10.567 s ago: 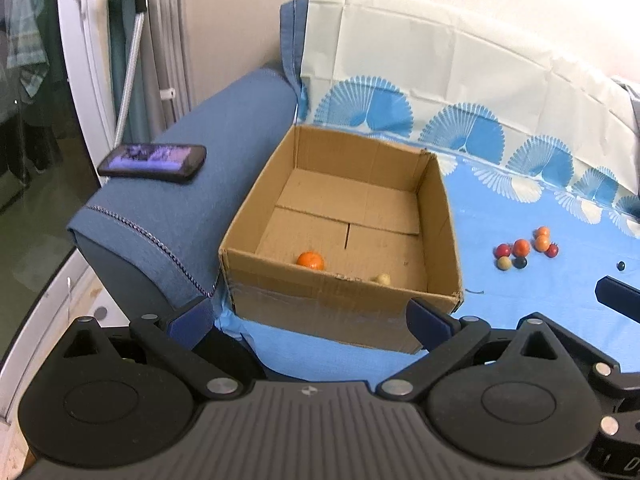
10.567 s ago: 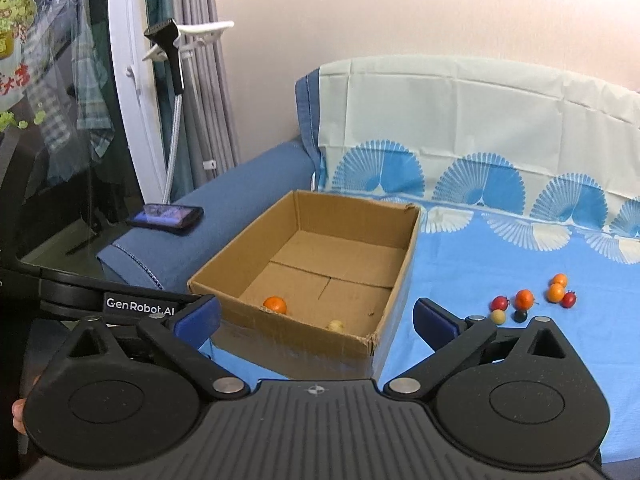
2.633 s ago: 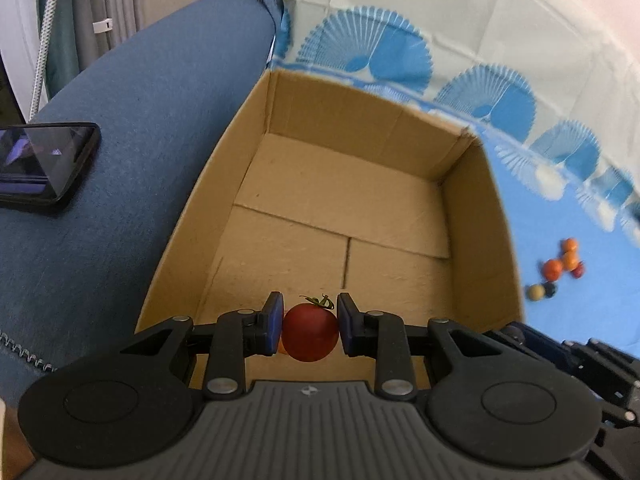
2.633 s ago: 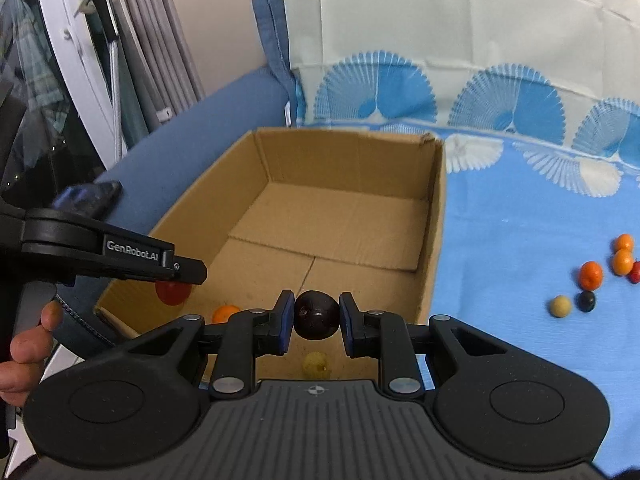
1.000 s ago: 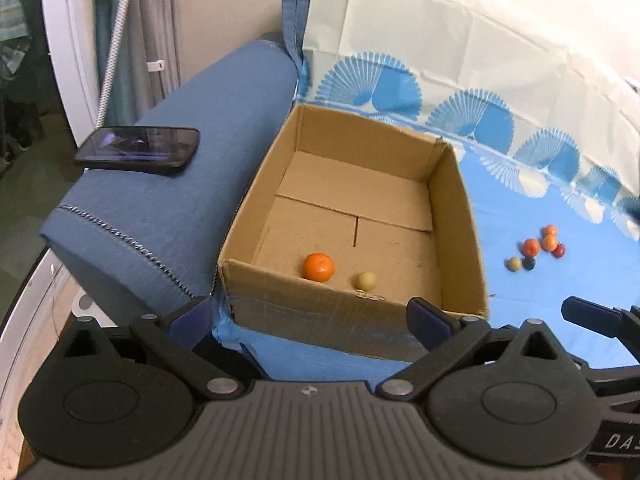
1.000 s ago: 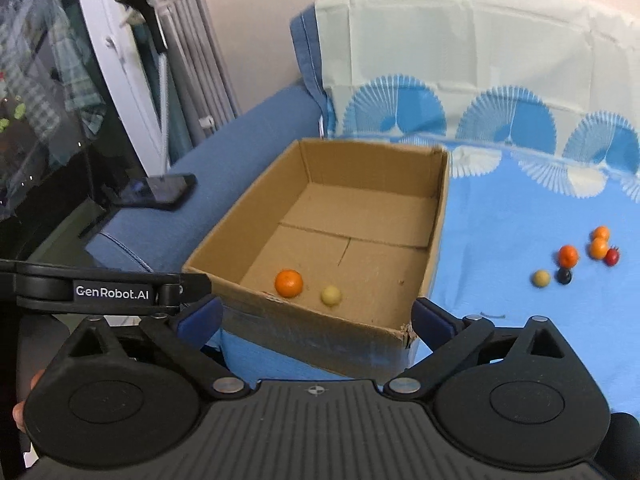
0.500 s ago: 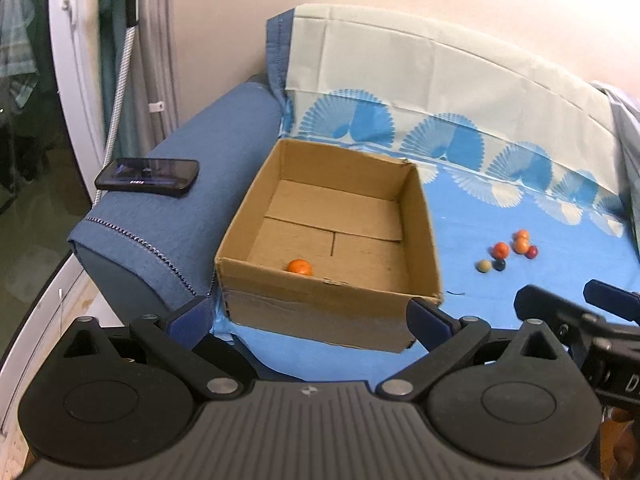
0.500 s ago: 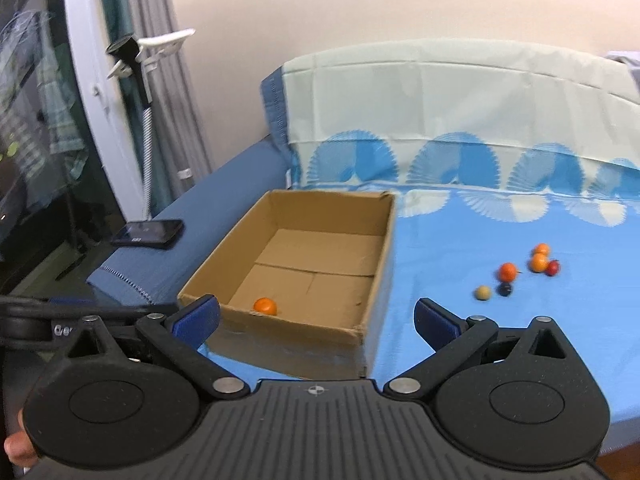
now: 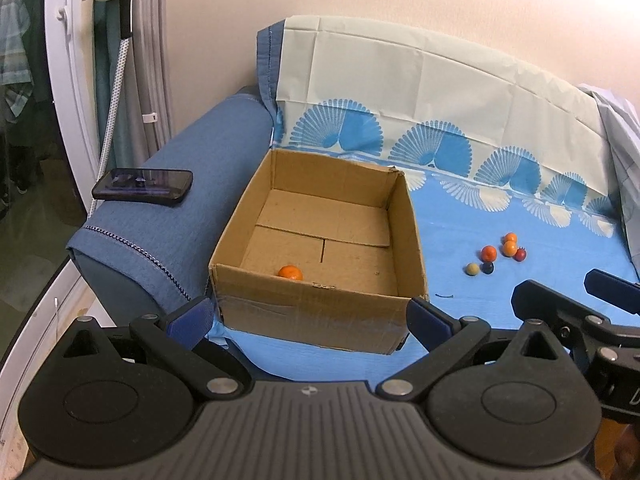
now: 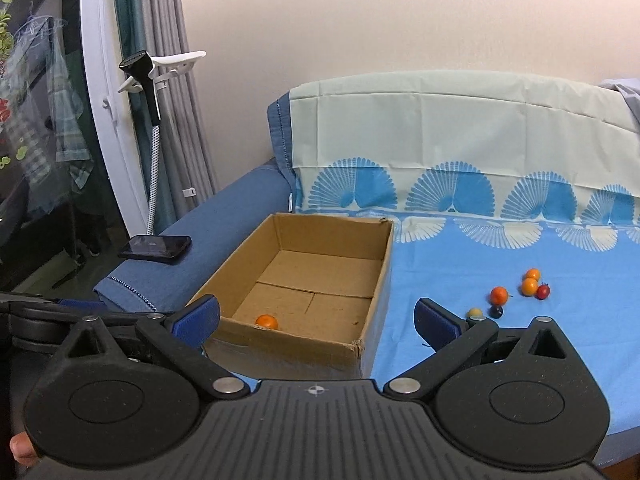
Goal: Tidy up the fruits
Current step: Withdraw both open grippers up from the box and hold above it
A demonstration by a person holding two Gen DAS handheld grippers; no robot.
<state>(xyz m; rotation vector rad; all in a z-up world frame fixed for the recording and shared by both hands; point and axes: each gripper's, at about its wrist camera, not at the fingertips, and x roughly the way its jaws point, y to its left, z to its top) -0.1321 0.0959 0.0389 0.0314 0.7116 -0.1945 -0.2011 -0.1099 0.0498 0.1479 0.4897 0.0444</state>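
Left gripper (image 9: 308, 314) fills the lower frame, fingers spread wide, holding nothing. Right gripper (image 10: 316, 318) likewise gapes empty, and its fingers (image 9: 612, 286) show at the left view's right edge.

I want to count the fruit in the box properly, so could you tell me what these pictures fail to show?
- Both views: the box near wall hides the floor strip behind it; only one orange fruit shows.
- Left view: the right gripper is cut by the edge.
- Both views: the loose fruits are too small to identify.
- Phone screen: unreadable.
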